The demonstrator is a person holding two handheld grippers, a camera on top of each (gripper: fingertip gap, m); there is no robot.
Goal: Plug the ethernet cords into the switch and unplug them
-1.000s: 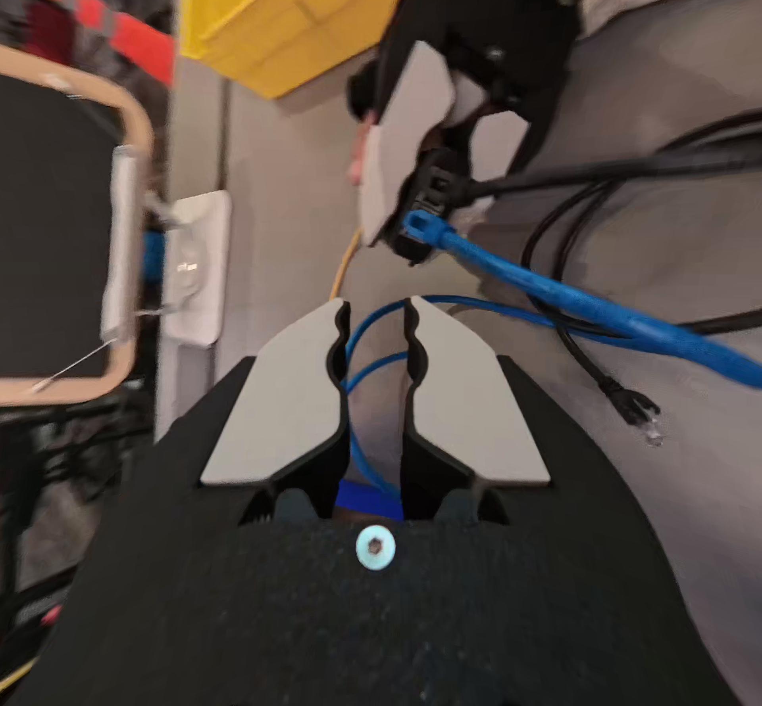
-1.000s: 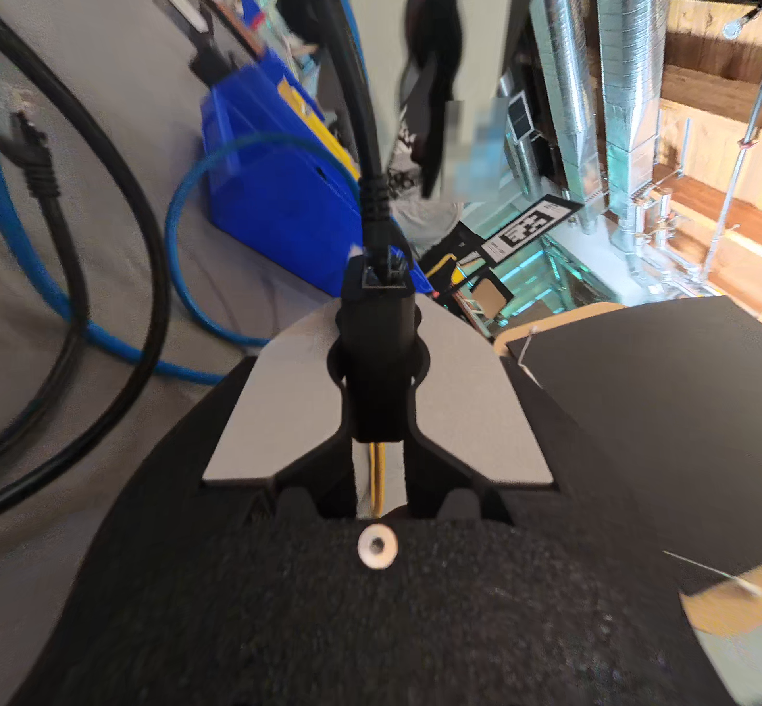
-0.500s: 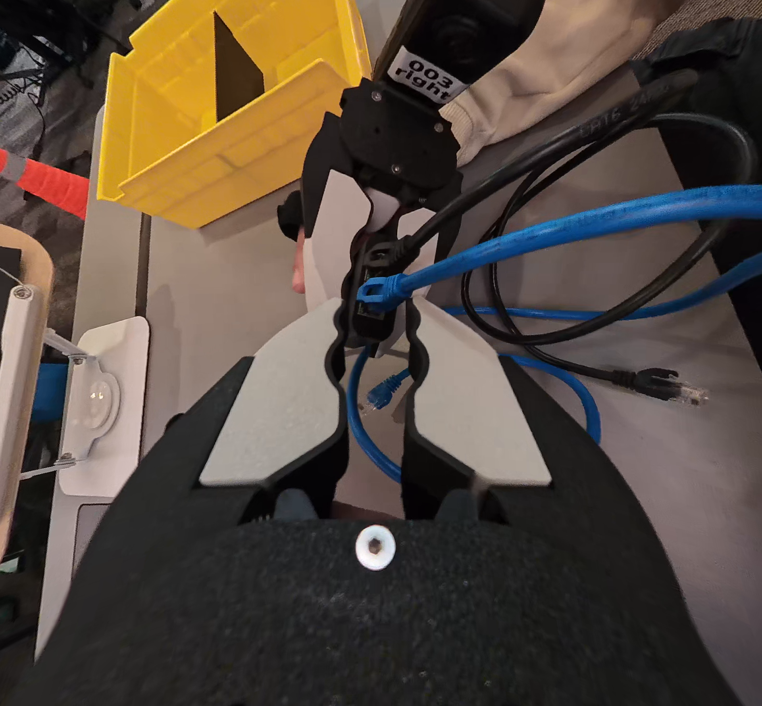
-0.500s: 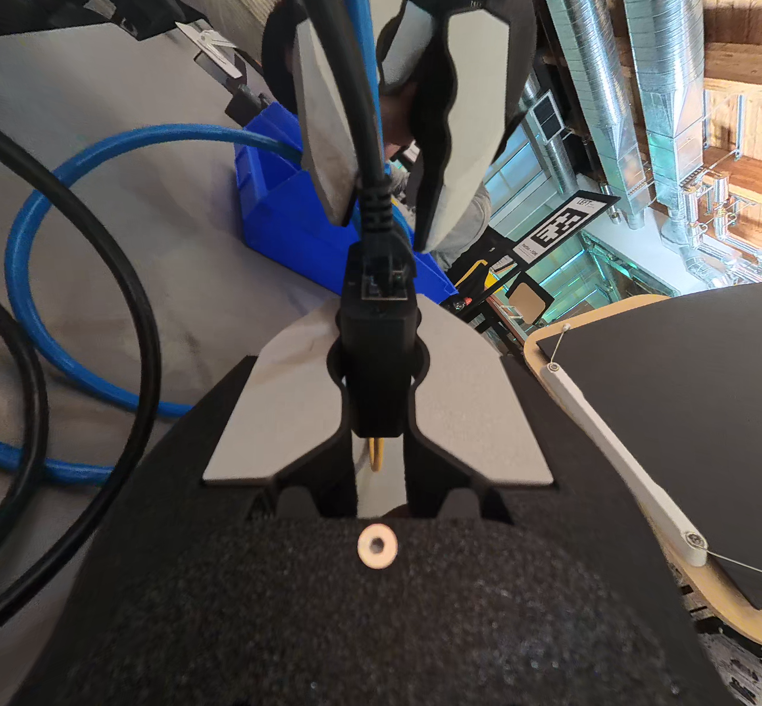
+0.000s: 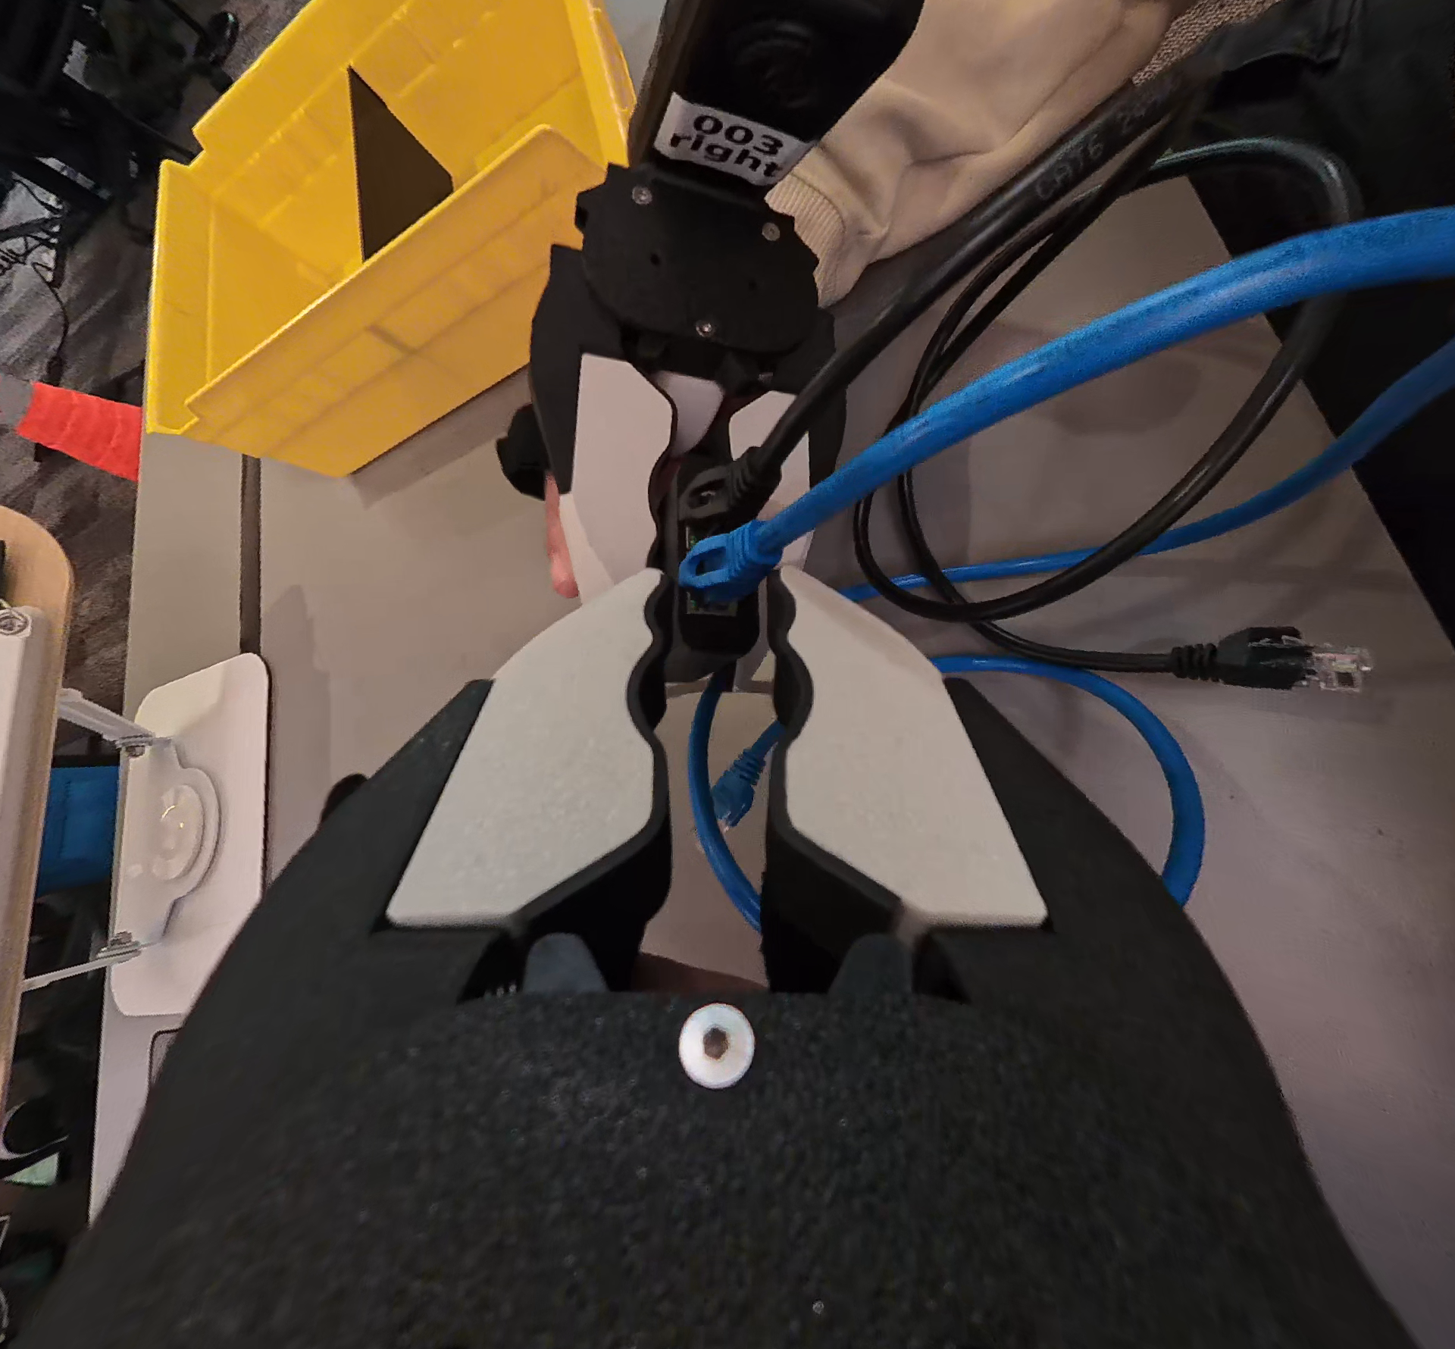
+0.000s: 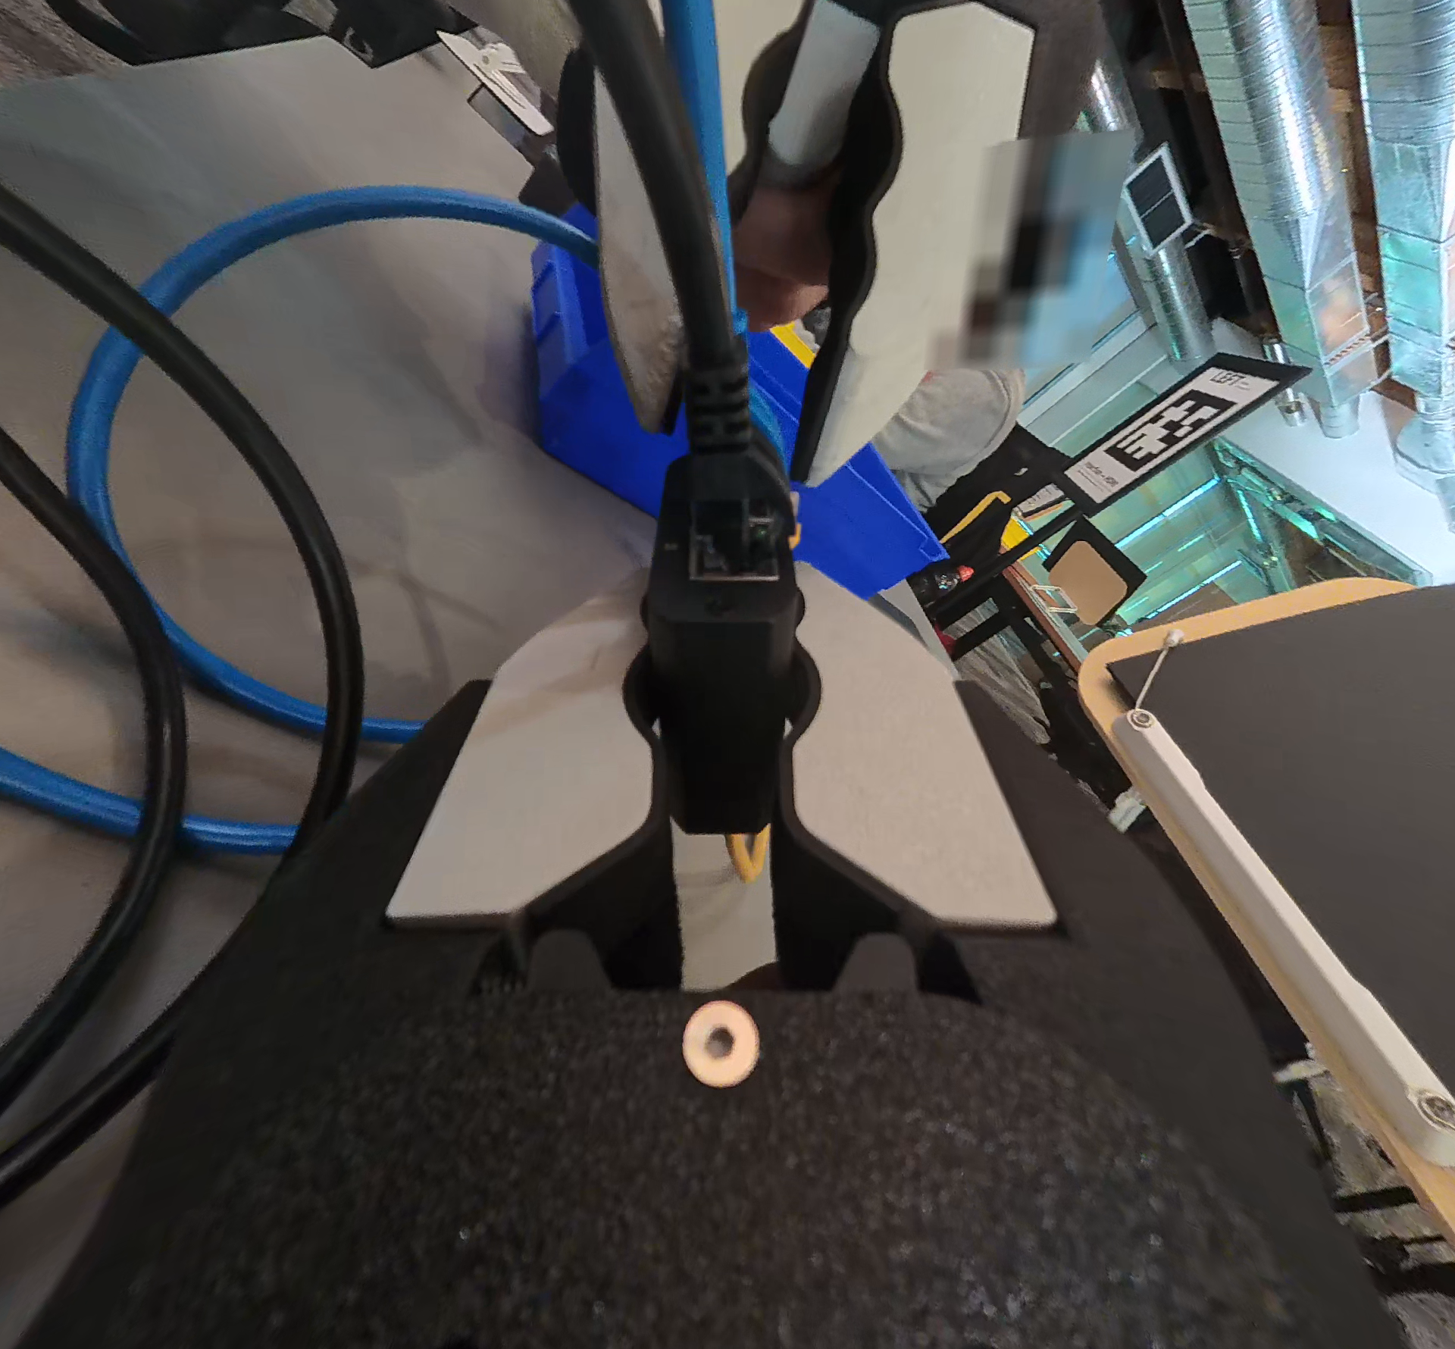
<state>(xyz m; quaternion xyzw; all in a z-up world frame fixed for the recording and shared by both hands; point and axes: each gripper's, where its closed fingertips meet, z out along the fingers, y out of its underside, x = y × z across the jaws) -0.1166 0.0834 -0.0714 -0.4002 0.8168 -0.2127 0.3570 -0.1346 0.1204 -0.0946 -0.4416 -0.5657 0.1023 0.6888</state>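
My right gripper (image 6: 720,626) is shut on the small black switch (image 6: 720,689) and holds it above the grey table. A black ethernet cord (image 6: 708,398) is plugged into the port nearest it. In the left wrist view the switch (image 5: 708,626) points toward me, with a blue cord's plug (image 5: 712,567) sitting at its port face. My left gripper (image 5: 716,587) is open, with a fingertip on each side of the switch end, just below the blue plug. It also shows in the right wrist view (image 6: 748,224), straddling the cords. The right gripper (image 5: 693,476) faces the left one.
A loose black plug (image 5: 1268,669) and a loose blue plug (image 5: 732,784) lie on the table among looped cords. A yellow bin (image 5: 378,209) stands at the back left, a blue bin (image 6: 834,516) beyond the switch. A yellow cable (image 6: 744,858) hangs under the switch. Left tips to right tips: about 4 cm.
My left gripper has swung round and moved up to the switch, so its tips now flank the switch end and the blue plug. The right gripper has kept hold of the switch.
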